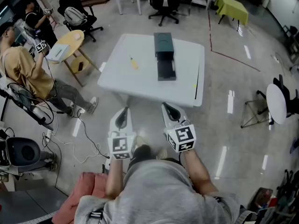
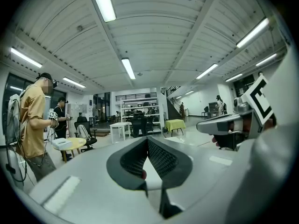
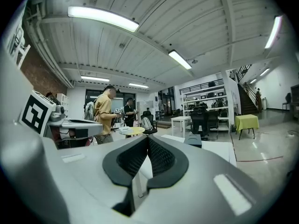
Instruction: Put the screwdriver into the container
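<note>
A yellow-handled screwdriver (image 1: 133, 63) lies on the left part of the white table (image 1: 187, 90). To its right stands the dark container (image 1: 164, 55), its drawer pulled out toward me. My left gripper (image 1: 123, 111) and right gripper (image 1: 168, 106) are held side by side in front of the table's near edge, short of both objects. In the left gripper view the left gripper (image 2: 147, 139) has its jaws together with nothing between them. The right gripper (image 3: 148, 138) in its own view is likewise shut and empty, with the container (image 3: 192, 140) beyond it.
Two people (image 1: 23, 66) stand at the left beside a round yellow table (image 1: 70, 41). Cables (image 1: 79, 134) trail on the floor at the left. Office chairs (image 1: 163, 1) and a green table (image 1: 232, 7) stand behind; a round white table (image 1: 275, 101) is at the right.
</note>
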{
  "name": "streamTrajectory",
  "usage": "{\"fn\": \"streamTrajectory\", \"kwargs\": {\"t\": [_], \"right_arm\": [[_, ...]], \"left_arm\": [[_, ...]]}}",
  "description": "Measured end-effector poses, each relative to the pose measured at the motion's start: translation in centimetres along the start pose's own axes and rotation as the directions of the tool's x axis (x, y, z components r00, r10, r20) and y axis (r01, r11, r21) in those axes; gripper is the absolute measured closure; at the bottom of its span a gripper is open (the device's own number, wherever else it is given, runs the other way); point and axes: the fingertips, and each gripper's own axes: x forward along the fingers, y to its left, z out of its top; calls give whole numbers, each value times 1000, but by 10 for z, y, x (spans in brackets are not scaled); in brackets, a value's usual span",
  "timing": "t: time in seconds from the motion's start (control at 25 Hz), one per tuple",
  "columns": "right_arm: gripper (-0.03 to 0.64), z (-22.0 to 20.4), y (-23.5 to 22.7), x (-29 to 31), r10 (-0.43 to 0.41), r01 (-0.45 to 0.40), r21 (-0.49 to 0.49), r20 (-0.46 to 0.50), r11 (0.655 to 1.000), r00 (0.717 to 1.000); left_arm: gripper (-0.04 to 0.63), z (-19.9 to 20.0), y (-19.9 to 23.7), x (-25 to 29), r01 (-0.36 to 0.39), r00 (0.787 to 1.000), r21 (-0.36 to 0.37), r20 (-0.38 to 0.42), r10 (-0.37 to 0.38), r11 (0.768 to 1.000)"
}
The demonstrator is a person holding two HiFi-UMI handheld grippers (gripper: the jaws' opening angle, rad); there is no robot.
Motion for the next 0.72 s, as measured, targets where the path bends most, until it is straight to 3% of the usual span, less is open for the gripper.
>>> {"fn": "streamTrajectory", "kwargs": {"t": [0.72], "right_arm": [[614,8,-27,24,22,-22,-23,9,999,1000]], "left_arm": [[583,8,-5,43,0,1000,13,15,0,1000]]}}
